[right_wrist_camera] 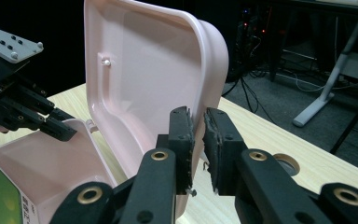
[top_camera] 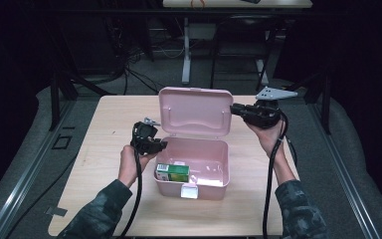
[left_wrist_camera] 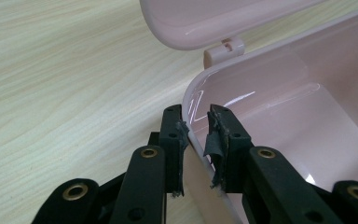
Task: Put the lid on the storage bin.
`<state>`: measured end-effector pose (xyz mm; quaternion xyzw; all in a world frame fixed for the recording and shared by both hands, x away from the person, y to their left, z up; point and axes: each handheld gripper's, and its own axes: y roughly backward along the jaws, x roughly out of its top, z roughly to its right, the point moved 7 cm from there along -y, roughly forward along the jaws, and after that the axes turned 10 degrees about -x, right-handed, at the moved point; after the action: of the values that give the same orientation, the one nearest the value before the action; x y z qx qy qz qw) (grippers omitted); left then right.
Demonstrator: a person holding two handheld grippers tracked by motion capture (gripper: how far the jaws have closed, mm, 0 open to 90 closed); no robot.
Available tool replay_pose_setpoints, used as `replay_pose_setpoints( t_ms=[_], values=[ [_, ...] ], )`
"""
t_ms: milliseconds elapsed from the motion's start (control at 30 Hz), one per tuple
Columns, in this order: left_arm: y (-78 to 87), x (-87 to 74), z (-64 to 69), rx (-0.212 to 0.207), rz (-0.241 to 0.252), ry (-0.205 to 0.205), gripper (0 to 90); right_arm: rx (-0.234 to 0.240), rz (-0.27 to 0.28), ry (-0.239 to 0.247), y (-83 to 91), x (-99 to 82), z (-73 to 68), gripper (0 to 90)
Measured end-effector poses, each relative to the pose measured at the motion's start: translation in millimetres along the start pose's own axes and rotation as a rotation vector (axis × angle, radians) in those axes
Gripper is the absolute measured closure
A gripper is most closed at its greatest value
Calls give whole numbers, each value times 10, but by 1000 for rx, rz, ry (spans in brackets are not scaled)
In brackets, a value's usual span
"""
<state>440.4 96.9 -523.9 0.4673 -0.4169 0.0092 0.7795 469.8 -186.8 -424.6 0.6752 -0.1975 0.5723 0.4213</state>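
Box rim between left claw pads

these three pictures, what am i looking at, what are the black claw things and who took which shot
A person sits at a wooden table holding a black two-jaw gripper in each hand. One camera looks down from above; the other two ride on the grippers, looking along their jaws. On the table stands an open pink box with a green carton inside. The left gripper is clamped on the box's side wall. The right gripper pinches the edge of the raised lid.
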Motion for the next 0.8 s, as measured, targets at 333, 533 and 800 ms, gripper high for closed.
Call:
replay_pose_setpoints(
  t_ms=[333,533,800],
  values=[
    [4,-4,3,8,0,-5,762,3,24,13,48,-6,-41,809],
    [-10,0,19,14,6,-11,770,7,37,20,134,-46,-65,803],
    [-12,-2,26,17,3,-26,772,43,71,45,232,-50,-130,848]
  ],
)
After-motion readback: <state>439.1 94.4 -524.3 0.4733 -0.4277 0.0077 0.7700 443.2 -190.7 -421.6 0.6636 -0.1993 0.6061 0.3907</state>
